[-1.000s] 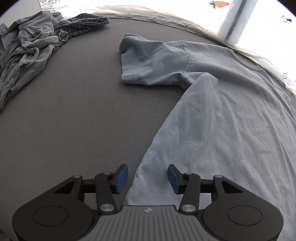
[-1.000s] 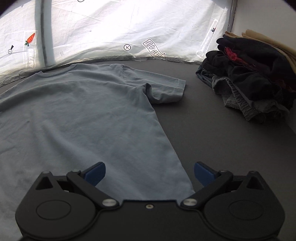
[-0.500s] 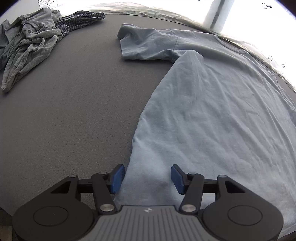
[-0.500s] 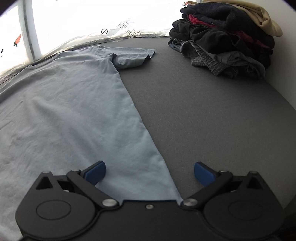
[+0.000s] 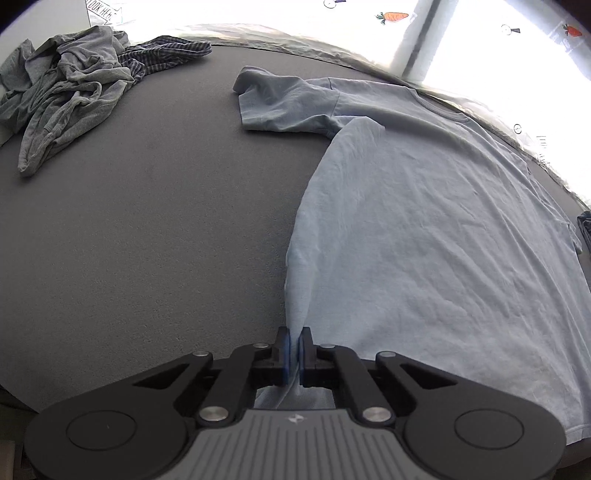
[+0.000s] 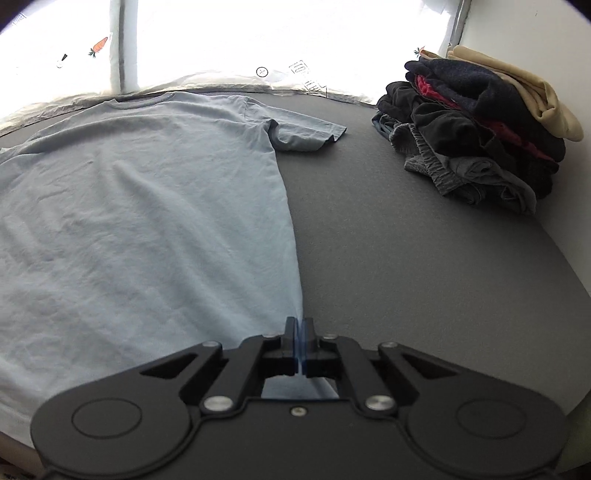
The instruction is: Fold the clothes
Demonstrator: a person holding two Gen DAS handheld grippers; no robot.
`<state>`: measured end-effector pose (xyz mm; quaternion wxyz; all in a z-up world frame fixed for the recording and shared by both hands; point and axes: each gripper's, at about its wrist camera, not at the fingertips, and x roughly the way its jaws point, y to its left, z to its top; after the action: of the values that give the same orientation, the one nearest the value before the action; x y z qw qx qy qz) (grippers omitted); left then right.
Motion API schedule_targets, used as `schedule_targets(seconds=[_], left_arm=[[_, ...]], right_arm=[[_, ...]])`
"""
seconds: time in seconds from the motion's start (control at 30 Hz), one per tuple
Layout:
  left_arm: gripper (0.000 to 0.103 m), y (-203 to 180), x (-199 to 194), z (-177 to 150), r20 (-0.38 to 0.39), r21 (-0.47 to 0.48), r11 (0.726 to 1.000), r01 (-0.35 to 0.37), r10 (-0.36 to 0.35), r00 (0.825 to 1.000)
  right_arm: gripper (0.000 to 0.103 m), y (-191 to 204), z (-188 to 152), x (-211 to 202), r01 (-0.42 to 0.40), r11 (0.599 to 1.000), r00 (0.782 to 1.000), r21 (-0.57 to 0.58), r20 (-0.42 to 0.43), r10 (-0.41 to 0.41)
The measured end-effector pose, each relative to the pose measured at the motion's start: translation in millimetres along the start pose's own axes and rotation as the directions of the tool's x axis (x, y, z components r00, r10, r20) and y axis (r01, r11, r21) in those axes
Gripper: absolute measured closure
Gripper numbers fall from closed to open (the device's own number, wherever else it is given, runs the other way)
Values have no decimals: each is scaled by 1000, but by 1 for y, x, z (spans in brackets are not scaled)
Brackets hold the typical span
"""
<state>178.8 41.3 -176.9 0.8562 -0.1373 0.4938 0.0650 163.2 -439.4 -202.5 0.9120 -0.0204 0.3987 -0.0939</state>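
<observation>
A light blue T-shirt lies spread flat on the dark grey table, collar toward the window. My left gripper is shut on the shirt's bottom left hem corner, and the cloth rises in a small ridge to the pads. In the right wrist view the same shirt fills the left half. My right gripper is shut on its bottom right hem corner at the near table edge. Both short sleeves lie flat at the far end.
A crumpled pile of grey and checked clothes lies at the far left of the table. A stack of dark, red and beige clothes sits at the far right by the wall. A bright window with carrot stickers lies behind.
Both grippers were open over the shirt's hem corners; now both have closed on the cloth. The left corner is pinched up into a ridge.
</observation>
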Motion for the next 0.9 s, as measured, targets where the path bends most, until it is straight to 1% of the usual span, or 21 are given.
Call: schedule_targets(seconds=[0.07, 0.17, 0.2, 0.27, 0.3, 0.37, 0.43, 0.47, 0.5, 0.53, 0.57, 0.6, 0.63, 0.67, 0.73, 0.77, 0.83, 0.9], left_arm=[[99, 8, -8, 3, -5, -49, 999, 20, -21, 1000], [98, 16, -4, -1, -32, -74, 997, 5, -7, 999], [98, 16, 1, -3, -49, -75, 997, -6, 2, 999], [98, 17, 10, -6, -79, -75, 997, -20, 14, 997], [98, 17, 11, -5, -81, -71, 997, -21, 15, 997], [94, 15, 13, -3, -87, -65, 998, -25, 19, 996], [92, 14, 13, 0, -88, -65, 997, -39, 33, 996], [87, 14, 14, 3, -85, -66, 997, -47, 41, 996], [79, 14, 13, 5, -76, -66, 996, -54, 49, 996], [75, 14, 12, 8, -67, -66, 996, -61, 57, 996], [70, 14, 11, 11, -56, -65, 996, -67, 64, 996], [66, 13, 9, 15, -40, -63, 996, -70, 67, 997], [61, 12, 8, 19, -28, -62, 996, -71, 69, 997], [58, 11, 6, 24, -15, -62, 996, -71, 71, 997], [48, 7, 6, 34, 8, -64, 996, -67, 68, 998], [46, 3, 8, 40, 14, -63, 996, -65, 66, 998], [38, -5, 13, 52, 24, -60, 996, -62, 64, 998], [32, -16, 22, 60, 18, -52, 996, -70, 71, 997]], right_arm=[[102, -9, 3, -11, -15, 999, 1000, 40, 11, 15], [102, -17, -1, -17, -4, 998, 1000, 68, -8, 4], [102, -17, -4, -15, -1, 997, 1000, 71, -23, 3], [102, -14, -15, -1, 6, 997, 996, 75, -95, 1], [102, -10, -20, 4, 13, 998, 993, 56, -115, -7], [101, 1, -21, 6, 44, 999, 991, -16, -122, -45], [100, 8, -17, 8, 57, 997, 989, -57, -136, -65], [98, 9, -15, 8, 60, 996, 988, -64, -140, -68], [89, 8, -12, 9, 56, 997, 988, -54, -138, -63], [82, 5, -9, 9, 52, 998, 989, -40, -136, -57], [69, 3, -5, 8, 52, 998, 990, -19, -128, -54], [66, 0, -1, 8, 55, 998, 991, 5, -119, -54], [66, -3, 2, 7, 57, 998, 993, 29, -110, -53], [66, -5, 6, 8, 56, 997, 994, 59, -102, -50], [66, -11, 14, 11, 54, 991, 995, 120, -87, -44], [66, -13, 18, 12, 53, 987, 996, 151, -79, -41], [66, -17, 26, 18, 48, 978, 997, 202, -71, -35], [66, -18, 33, 26, 34, 966, 998, 258, -60, -19]])
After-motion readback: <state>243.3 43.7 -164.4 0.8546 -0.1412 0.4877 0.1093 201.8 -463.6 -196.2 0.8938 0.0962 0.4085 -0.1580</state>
